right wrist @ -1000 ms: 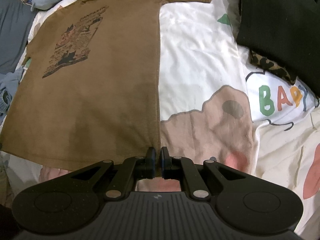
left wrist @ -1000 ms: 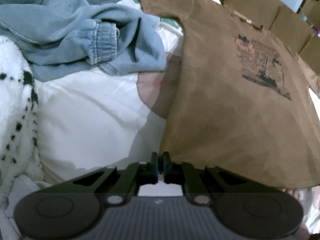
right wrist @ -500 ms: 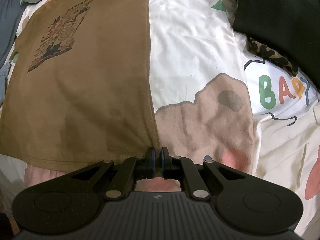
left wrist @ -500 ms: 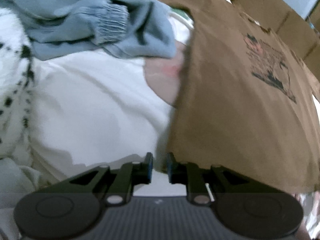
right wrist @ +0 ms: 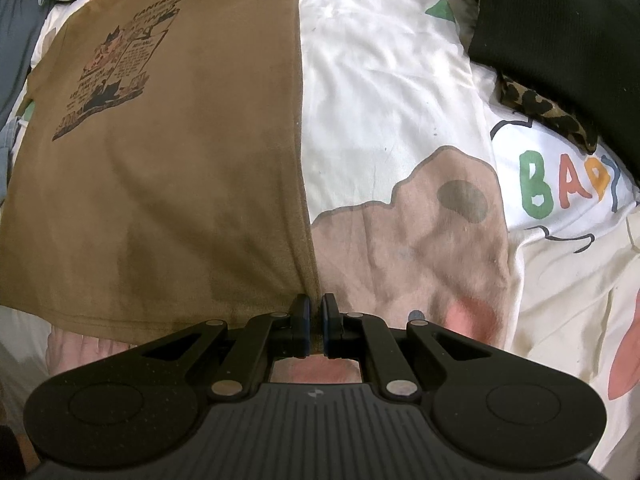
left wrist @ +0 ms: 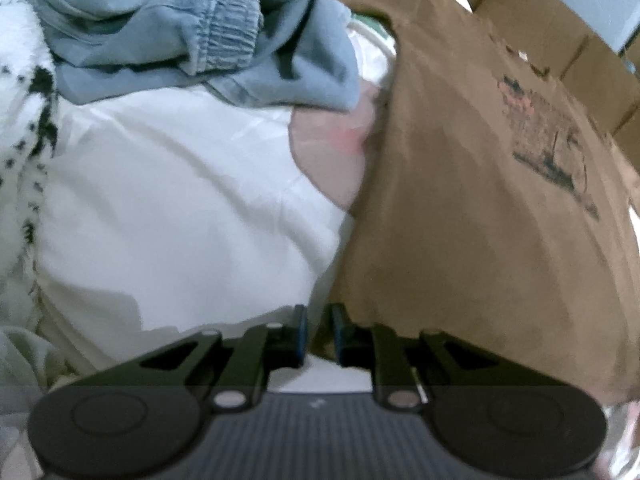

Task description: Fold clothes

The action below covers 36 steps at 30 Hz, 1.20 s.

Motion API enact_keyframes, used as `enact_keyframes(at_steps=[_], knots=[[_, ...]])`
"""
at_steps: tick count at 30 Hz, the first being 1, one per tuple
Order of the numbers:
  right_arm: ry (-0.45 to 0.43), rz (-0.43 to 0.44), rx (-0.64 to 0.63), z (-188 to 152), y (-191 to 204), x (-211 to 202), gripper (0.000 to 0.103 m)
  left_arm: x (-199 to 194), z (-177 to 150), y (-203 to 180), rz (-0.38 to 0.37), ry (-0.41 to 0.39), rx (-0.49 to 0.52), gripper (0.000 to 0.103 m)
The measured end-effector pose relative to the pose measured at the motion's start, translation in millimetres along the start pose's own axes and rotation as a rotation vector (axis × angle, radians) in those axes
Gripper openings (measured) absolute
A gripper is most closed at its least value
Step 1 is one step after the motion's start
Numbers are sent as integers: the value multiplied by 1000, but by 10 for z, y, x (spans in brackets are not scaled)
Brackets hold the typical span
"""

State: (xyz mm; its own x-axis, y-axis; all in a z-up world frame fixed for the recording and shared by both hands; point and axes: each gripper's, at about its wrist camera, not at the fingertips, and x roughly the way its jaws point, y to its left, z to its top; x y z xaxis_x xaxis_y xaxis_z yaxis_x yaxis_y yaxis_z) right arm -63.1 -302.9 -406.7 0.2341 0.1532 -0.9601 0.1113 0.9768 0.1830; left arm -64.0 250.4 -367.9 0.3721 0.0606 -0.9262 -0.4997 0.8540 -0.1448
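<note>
A brown T-shirt (left wrist: pixel 460 200) with a dark chest print lies spread face up on the printed bedsheet (left wrist: pixel 180 200). My left gripper (left wrist: pixel 319 332) hangs over the shirt's lower left corner. Its jaws stand a little apart, and the hem corner lies loose at the right finger without being pinched. In the right wrist view the same T-shirt (right wrist: pixel 160 180) fills the left half. My right gripper (right wrist: pixel 314 320) is shut on its lower right corner, where the side seam meets the hem.
A blue-grey sweatshirt (left wrist: pixel 200 32) is heaped beyond the left gripper, with a white spotted fleece (left wrist: pixel 24 140) at the far left. Cardboard boxes (left wrist: pixel 560 32) stand behind the shirt. A black garment (right wrist: pixel 560 20) and leopard-print fabric (right wrist: pixel 548 108) lie at the right on the sheet (right wrist: pixel 380 80).
The left jaws have parted and let go of the shirt's corner, and the left gripper has sunk closer to the bed. The right gripper has stayed shut on its corner.
</note>
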Motion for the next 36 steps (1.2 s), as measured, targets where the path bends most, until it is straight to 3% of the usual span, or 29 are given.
enact_keyframes(at_steps=[12,21,23,25,28,32,34,36], knots=[[11,-7,1,-12,18,-11,4,128,-18,4,-5,41,31,14],[-5,82,106,-111,-138,100,8,156,-33,-9,-28,64,16,14],[-20,108,124,-137,-172,94,16,158,-44,-11,-35,65,12,14],[-31,120,132,-166,-199,93,33,160,-45,-14,-40,67,4,14],[-34,150,135,-202,-203,116,34,173,-32,-40,-44,71,8,14],[-22,155,84,-246,-138,181,28,189,5,-83,-24,83,46,14],[-16,147,64,-238,-123,183,5,183,29,-113,-17,96,60,5],[-11,145,59,-231,-124,156,4,132,37,-133,-3,98,72,4]])
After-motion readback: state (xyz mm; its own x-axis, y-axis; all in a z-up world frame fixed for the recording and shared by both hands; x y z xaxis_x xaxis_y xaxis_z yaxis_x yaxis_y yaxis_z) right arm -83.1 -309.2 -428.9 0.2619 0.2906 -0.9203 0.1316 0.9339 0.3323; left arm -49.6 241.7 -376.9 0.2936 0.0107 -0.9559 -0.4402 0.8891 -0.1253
